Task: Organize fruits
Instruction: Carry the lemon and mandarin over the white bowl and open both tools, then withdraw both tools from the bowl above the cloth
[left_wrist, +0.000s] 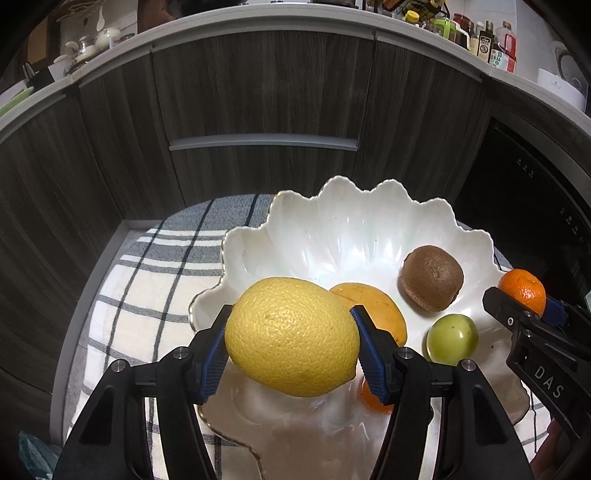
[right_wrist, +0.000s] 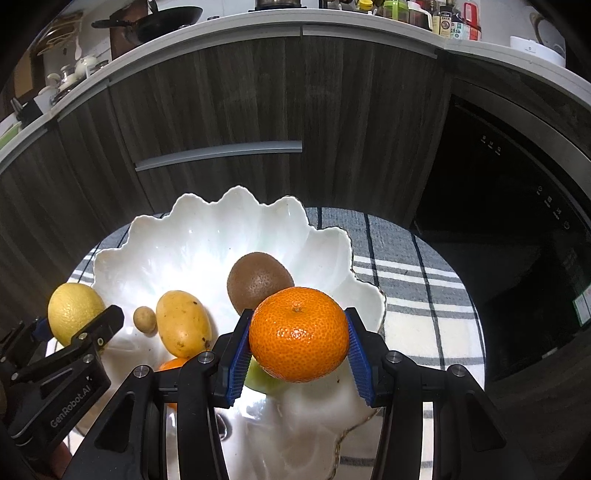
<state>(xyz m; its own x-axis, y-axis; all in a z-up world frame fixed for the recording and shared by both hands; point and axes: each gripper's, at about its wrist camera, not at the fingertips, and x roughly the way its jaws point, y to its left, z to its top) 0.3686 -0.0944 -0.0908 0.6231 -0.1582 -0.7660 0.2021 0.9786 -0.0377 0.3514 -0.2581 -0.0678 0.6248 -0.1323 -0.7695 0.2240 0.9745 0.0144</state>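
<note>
Glossy pearly bowl (left_wrist: 351, 236); woven checked cloth (left_wrist: 147, 280); dimpled lemon (left_wrist: 291, 336) skin.

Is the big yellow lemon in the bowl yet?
Not yet. The left claw holds the lemon between its blue pads, above the white bowl. The kiwi and mango already lie inside.

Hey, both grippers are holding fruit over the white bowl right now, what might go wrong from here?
1. The left gripper pinches the round lemon only at its sides, so it may slip and drop.
2. The right gripper holds the tangerine just above the kiwi; released here, it might knock or bruise fruit.
3. The bowl already holds a mango, so dropped fruit may roll.
</note>
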